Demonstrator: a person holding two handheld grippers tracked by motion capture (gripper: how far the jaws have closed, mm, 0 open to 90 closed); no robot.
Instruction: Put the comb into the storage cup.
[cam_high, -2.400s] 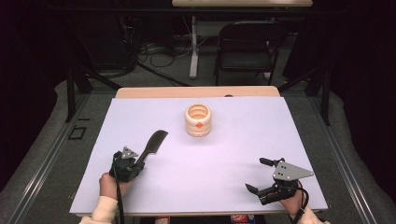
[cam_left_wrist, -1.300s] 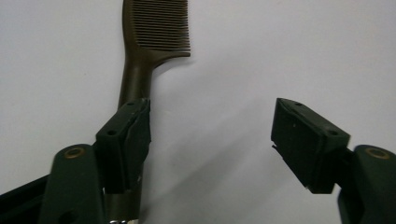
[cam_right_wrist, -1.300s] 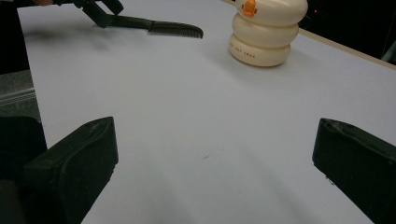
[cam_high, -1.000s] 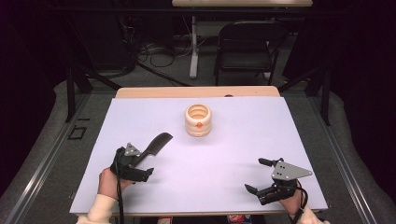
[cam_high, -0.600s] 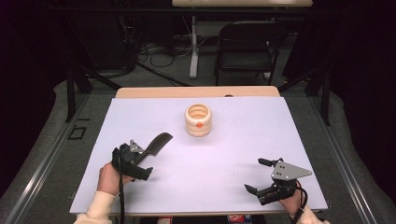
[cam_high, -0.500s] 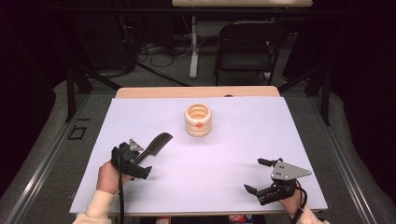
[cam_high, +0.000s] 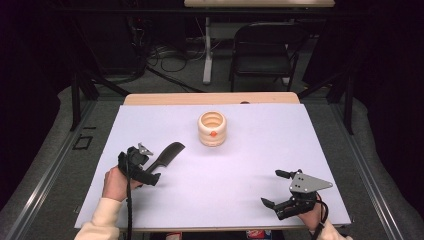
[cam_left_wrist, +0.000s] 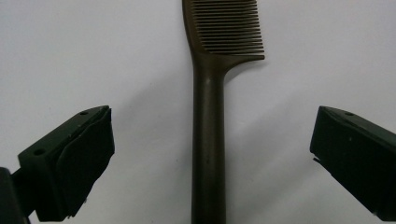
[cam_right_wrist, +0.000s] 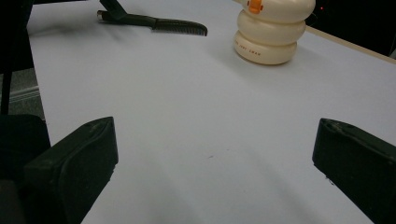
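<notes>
A dark brown comb (cam_high: 167, 152) lies flat on the white table (cam_high: 240, 165), teeth pointing away toward the back right. My left gripper (cam_high: 149, 165) sits at its handle end at the front left. Its jaws have just been opening and now stand open. The comb's handle (cam_left_wrist: 208, 140) lies between them, and neither pad touches it. My right gripper (cam_high: 270, 187) rests open at the front right with nothing between its jaws, and bare table shows ahead of it (cam_right_wrist: 215, 149). In the right gripper view the comb (cam_right_wrist: 159, 22) lies far off.
A cream ringed container (cam_high: 212, 129) with an orange spot stands at the table's middle back, also in the right gripper view (cam_right_wrist: 268, 32). A dark chair (cam_high: 265, 45) and cables sit on the floor beyond the table's far edge.
The left gripper has opened off the comb and drawn back a little along the handle toward the person. The comb lies flat and still. The right gripper has not moved.
</notes>
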